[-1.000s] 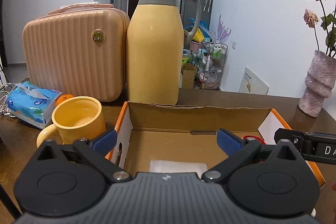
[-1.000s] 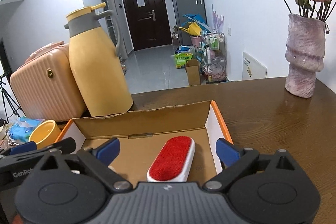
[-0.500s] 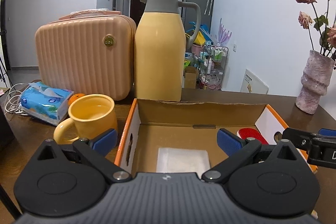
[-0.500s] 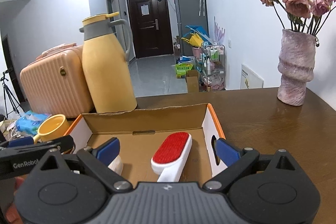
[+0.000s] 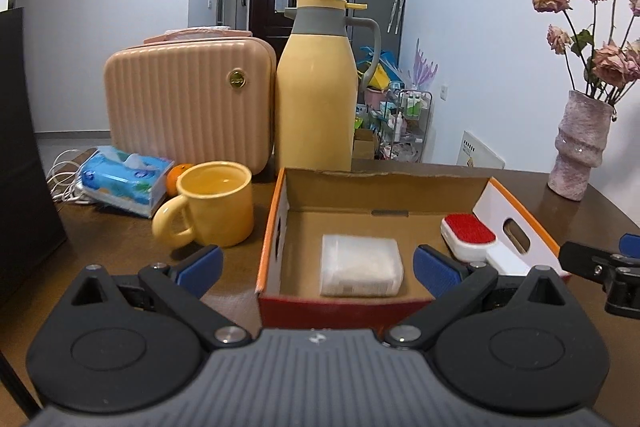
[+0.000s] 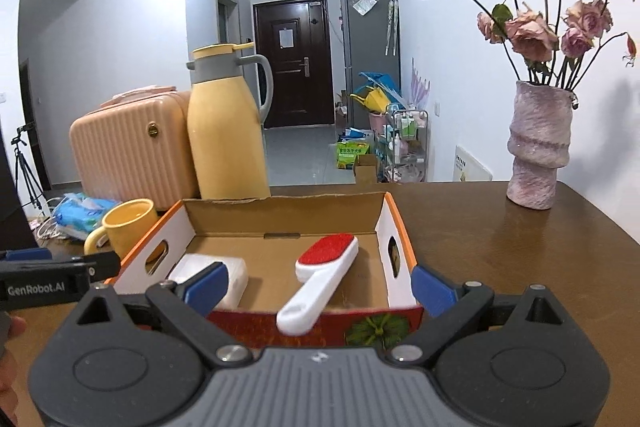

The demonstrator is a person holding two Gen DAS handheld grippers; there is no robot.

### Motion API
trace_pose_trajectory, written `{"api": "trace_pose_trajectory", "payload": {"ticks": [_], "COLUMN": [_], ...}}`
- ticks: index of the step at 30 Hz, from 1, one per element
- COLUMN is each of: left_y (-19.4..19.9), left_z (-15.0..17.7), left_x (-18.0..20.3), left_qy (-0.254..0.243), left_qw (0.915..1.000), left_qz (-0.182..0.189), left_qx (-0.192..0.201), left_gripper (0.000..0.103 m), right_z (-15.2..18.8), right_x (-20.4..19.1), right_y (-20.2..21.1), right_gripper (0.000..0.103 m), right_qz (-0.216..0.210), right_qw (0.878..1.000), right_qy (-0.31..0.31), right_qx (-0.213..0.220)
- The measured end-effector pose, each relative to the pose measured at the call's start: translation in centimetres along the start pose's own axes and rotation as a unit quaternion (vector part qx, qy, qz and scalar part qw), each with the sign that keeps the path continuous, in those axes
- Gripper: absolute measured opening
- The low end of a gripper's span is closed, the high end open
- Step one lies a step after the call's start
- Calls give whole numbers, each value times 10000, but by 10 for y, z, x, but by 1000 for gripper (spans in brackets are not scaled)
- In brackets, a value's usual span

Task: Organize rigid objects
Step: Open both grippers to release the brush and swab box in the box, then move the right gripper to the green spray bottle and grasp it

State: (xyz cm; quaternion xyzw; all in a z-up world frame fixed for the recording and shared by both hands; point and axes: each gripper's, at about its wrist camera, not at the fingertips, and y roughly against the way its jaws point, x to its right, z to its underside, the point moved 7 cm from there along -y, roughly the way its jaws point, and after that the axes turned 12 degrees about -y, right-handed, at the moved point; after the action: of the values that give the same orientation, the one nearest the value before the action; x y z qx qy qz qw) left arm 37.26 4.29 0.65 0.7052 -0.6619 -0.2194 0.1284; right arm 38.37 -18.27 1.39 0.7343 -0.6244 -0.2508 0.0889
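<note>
In front of my tongs sits an open cardboard box with orange edges and white side walls [image 6: 394, 223]. On its floor at the left lies a white rectangular packet [image 5: 360, 265], flat. At the right, a white-handled brush with a red bristle pad [image 6: 322, 277] lies pad-up, its handle propped over the near wall.

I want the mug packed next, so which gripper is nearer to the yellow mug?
Left. The left gripper sits just in front of the yellow mug; the right gripper is across the cardboard box from it.
</note>
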Motion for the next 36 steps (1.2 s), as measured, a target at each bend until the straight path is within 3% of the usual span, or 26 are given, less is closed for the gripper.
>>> {"api": "trace_pose_trajectory", "payload": {"ticks": [21,36], "left_y": [66,82], "left_z": [59,107], "left_x": [-7,-11], "left_qy": [-107,-143], "left_qw": [9998,9989], "left_qz": [75,142], "left_qx": [-122,-411], "left_gripper": [103,103], "right_z": [58,113], "right_x": [8,-8], "right_y": [66,73], "right_gripper": [98,98], "right_qz": [21,-147], "right_qw": [9998,9973], "right_qy": [210,341], "right_qx": [-51,-629]}}
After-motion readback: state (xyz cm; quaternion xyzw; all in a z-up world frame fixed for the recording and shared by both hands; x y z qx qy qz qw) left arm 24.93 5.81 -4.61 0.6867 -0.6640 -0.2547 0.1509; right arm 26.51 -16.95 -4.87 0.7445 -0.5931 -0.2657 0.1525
